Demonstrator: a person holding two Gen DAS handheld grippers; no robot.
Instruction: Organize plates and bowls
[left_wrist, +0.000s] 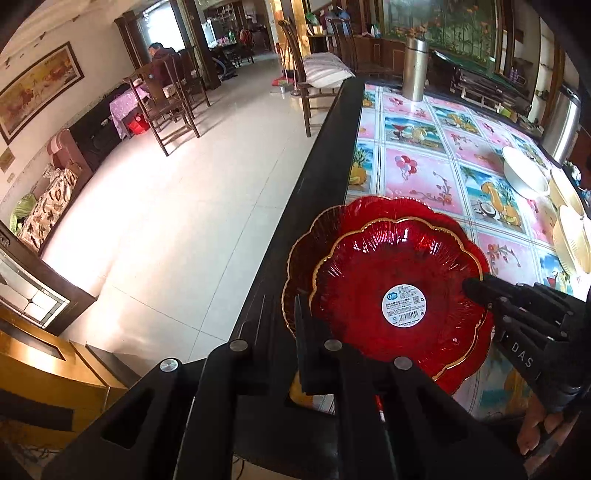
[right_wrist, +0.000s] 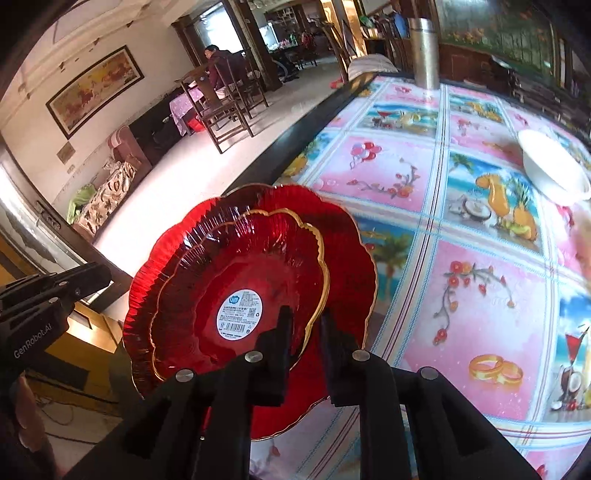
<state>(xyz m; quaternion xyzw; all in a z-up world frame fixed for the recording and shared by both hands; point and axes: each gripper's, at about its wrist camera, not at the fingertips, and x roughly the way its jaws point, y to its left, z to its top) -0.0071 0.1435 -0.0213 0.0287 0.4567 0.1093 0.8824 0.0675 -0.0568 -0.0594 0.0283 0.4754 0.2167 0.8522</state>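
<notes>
A small red glass plate (left_wrist: 391, 266) with a gold scalloped rim and a white label lies stacked on a larger red plate (left_wrist: 325, 229) near the table's left edge. Both show in the right wrist view, small plate (right_wrist: 236, 273) on large plate (right_wrist: 343, 251). My right gripper (right_wrist: 304, 325) is closed on the small plate's rim; it shows in the left wrist view (left_wrist: 476, 288) at the plate's right side. My left gripper (left_wrist: 280, 325) hangs at the stack's near-left edge, one finger beside the large plate's rim, not gripping. It shows at the left of the right wrist view (right_wrist: 92, 277).
A white bowl (left_wrist: 524, 173) sits farther right on the flowered tablecloth (left_wrist: 417, 173). Cream plates (left_wrist: 572, 229) stand at the right edge. A steel flask (left_wrist: 415, 70) stands at the far end. The table's dark edge (left_wrist: 317, 177) borders open tiled floor with chairs.
</notes>
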